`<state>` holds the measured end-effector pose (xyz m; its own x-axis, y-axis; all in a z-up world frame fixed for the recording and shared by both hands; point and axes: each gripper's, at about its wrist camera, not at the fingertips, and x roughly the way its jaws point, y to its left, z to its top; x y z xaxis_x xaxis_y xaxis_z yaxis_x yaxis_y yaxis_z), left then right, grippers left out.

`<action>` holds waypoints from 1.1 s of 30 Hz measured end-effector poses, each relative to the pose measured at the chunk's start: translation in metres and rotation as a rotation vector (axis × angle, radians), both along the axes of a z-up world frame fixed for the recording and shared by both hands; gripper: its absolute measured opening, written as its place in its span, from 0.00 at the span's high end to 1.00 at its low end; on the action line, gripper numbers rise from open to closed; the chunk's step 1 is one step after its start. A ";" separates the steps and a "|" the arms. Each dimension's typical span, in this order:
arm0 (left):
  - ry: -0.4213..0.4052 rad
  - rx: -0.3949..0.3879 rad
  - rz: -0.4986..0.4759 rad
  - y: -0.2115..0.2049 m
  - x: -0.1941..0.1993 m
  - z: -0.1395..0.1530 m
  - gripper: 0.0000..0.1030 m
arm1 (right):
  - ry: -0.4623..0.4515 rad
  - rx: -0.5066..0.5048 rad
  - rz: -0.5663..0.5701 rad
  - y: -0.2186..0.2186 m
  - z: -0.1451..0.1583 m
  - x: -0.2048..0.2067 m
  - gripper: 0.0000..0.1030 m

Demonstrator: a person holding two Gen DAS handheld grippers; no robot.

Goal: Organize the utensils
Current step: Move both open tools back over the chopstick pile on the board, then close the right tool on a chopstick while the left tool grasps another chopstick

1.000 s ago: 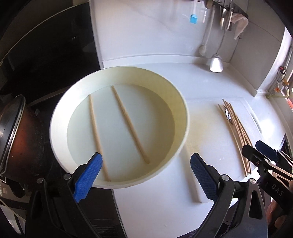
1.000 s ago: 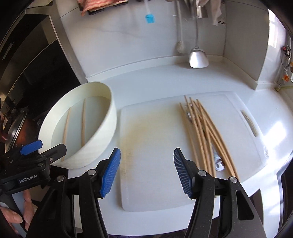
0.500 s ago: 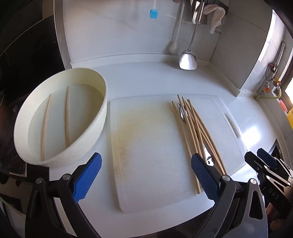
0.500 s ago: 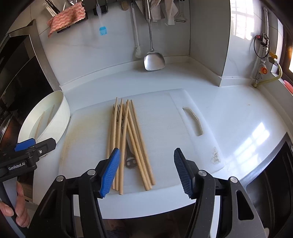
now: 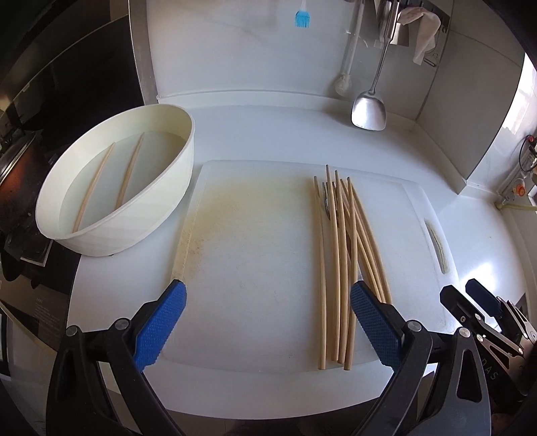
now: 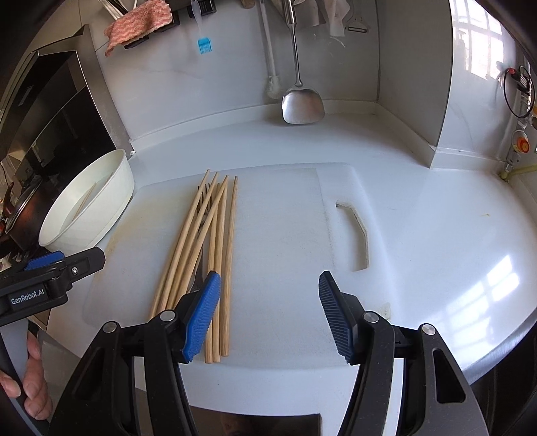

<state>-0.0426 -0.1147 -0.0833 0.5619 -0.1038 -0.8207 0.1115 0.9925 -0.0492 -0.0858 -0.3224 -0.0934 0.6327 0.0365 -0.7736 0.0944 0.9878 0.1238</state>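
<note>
Several wooden chopsticks [image 5: 339, 251] [image 6: 214, 234] lie in a loose bundle on a white cutting board [image 5: 261, 234] [image 6: 285, 234], with a metal fork [image 5: 325, 201] partly hidden beneath them. At the left, a white bowl [image 5: 134, 228] [image 6: 100, 214] holds two more chopsticks [image 5: 129, 171] in water. My left gripper [image 5: 268, 323] hangs open over the board's near edge, its right pad just over the bundle's near ends. My right gripper [image 6: 268, 318] is open too, nothing between its pads, its left pad over the bundle's near ends.
A metal spatula [image 5: 368, 114] [image 6: 302, 107], a blue brush [image 6: 204, 45] and a pink cloth [image 6: 137, 23] hang on the back wall. A dark stove with a pot [image 5: 16, 167] is left of the bowl. The white counter [image 6: 436, 218] extends right to a wall corner.
Both views have swung right, from the bowl to the cutting board, so the chopstick bundle now lies just ahead. Both grippers have stayed open and empty.
</note>
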 end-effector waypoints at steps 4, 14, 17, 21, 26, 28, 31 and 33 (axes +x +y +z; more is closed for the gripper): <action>-0.019 0.022 0.000 -0.003 0.010 -0.013 0.06 | -0.028 0.020 -0.019 0.002 -0.013 0.013 0.43; -0.095 -0.002 0.001 -0.004 0.027 -0.034 0.06 | -0.055 -0.025 -0.024 0.016 -0.042 0.040 0.43; -0.090 -0.001 -0.007 -0.002 0.030 -0.039 0.06 | -0.044 -0.024 -0.030 0.017 -0.049 0.045 0.43; -0.089 -0.020 -0.001 0.003 0.032 -0.041 0.06 | -0.044 -0.035 -0.033 0.018 -0.051 0.048 0.43; -0.083 -0.023 -0.002 0.005 0.034 -0.045 0.06 | -0.037 -0.058 -0.023 0.022 -0.054 0.054 0.43; -0.081 -0.022 -0.002 0.005 0.034 -0.047 0.06 | -0.035 -0.069 -0.021 0.023 -0.055 0.056 0.43; -0.079 -0.028 -0.002 0.006 0.035 -0.048 0.06 | -0.036 -0.089 -0.014 0.025 -0.056 0.057 0.43; -0.075 -0.032 -0.001 0.007 0.036 -0.049 0.06 | -0.034 -0.108 -0.005 0.027 -0.058 0.058 0.43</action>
